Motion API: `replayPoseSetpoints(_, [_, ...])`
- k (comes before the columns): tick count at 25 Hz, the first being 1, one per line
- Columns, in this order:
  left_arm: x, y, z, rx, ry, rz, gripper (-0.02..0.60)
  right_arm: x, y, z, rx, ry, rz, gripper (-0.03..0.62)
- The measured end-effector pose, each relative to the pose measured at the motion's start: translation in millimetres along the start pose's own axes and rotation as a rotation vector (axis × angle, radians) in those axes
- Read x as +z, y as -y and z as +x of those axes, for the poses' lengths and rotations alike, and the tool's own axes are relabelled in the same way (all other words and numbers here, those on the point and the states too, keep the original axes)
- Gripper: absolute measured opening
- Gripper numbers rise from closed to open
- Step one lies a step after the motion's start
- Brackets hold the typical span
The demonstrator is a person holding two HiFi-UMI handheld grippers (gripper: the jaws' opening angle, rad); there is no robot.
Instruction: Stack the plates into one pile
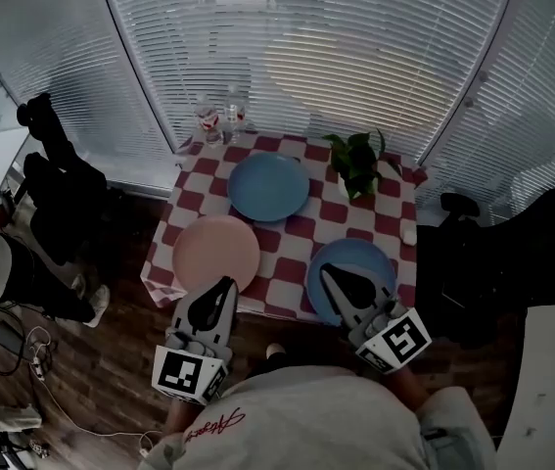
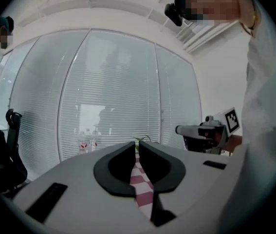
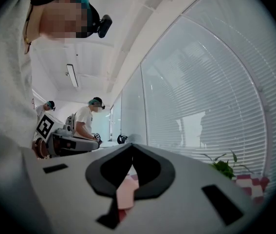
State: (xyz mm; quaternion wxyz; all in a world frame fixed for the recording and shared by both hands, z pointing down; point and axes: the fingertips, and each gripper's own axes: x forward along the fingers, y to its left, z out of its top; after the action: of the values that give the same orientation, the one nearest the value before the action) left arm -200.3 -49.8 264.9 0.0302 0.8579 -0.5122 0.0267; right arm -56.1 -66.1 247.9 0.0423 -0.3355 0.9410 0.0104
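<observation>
Three plates lie apart on the red-and-white checked table (image 1: 308, 225): a blue plate (image 1: 268, 186) at the back, a pink plate (image 1: 214, 252) at the front left, and a second blue plate (image 1: 360, 257) at the front right. My left gripper (image 1: 227, 285) is shut and empty, its tip just over the table's front edge beside the pink plate. My right gripper (image 1: 327, 273) is also shut and empty, over the near rim of the front blue plate. In the left gripper view the shut jaws (image 2: 137, 146) show checked cloth (image 2: 140, 179) below. The right gripper view has the pink plate (image 3: 125, 195) under its jaws (image 3: 132, 148).
A potted plant (image 1: 356, 163) stands at the table's back right, with bottles and a glass (image 1: 220, 117) at the back left corner. Black chairs (image 1: 59, 184) flank the table on both sides. Blinds cover the curved window behind. Other people work at the left.
</observation>
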Motion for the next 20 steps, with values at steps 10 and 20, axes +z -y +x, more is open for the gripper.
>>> replayPoseSetpoints(10, [-21, -17, 17, -0.034, -0.041, -0.029, 0.034, -15, 13, 18, -0.031, -0.042, 0.017, 0.011])
replayPoseSetpoints(20, [-16, -23, 21, 0.004, -0.052, -0.017, 0.034, -11, 15, 40, 0.070, -0.058, 0.027, 0.011])
